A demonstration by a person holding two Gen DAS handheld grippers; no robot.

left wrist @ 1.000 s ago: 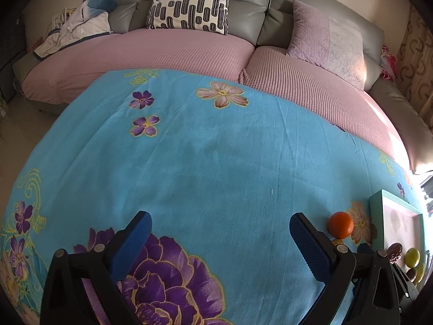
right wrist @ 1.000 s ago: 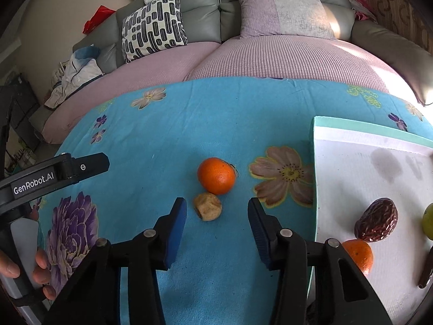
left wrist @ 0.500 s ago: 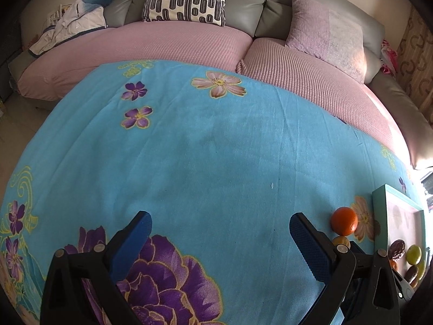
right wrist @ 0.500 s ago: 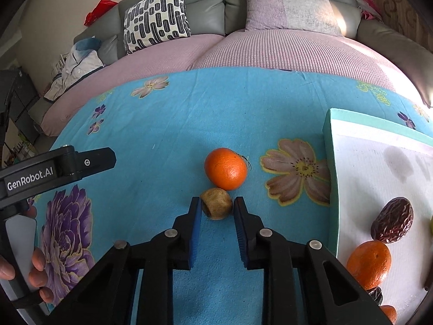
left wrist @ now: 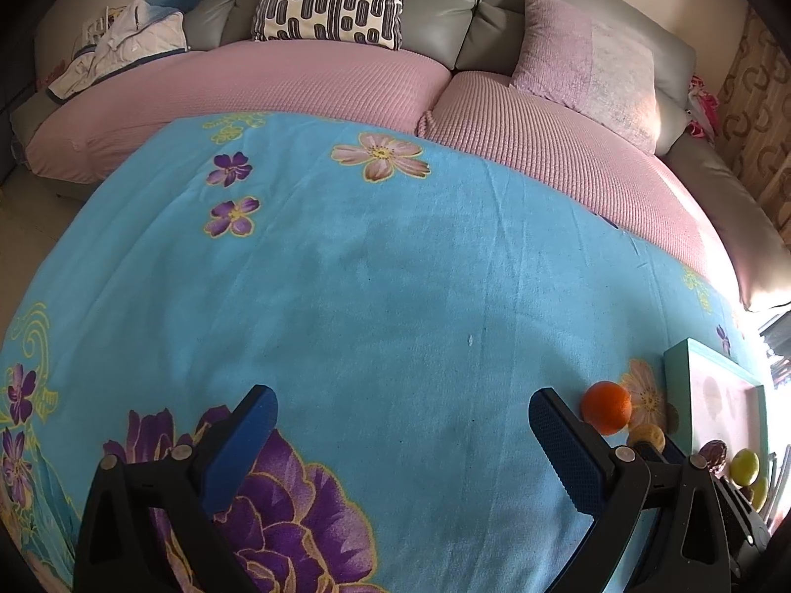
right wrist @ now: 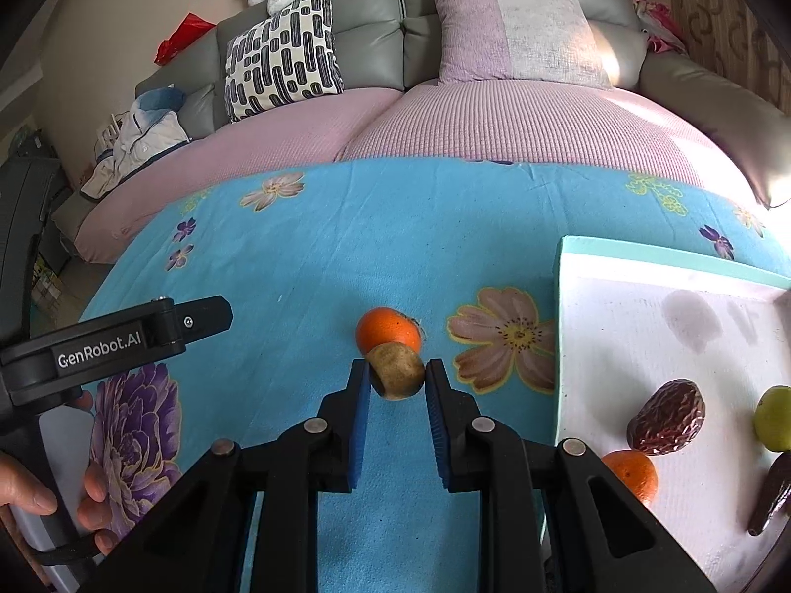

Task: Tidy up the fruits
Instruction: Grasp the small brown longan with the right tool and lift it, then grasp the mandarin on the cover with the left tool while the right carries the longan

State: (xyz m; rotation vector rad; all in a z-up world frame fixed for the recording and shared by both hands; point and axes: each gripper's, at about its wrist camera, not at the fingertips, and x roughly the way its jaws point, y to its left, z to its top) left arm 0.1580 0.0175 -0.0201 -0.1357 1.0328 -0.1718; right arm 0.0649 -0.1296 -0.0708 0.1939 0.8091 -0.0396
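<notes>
While my right fingers (right wrist: 397,379) pinch the brown fruit (right wrist: 397,370) over the blue floral surface (right wrist: 346,247), my left fingers (left wrist: 400,427) sit wide, sofa (right wrist: 445,15) behind.

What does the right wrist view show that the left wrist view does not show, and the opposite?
Only the right wrist view: the right gripper shut on the small brown fruit, a second orange on the white tray, and a hand holding the left tool.

Only the left wrist view: the left gripper, open over bare blue cloth.

Both: the orange beside the brown fruit, the tray, the grey sofa.
</notes>
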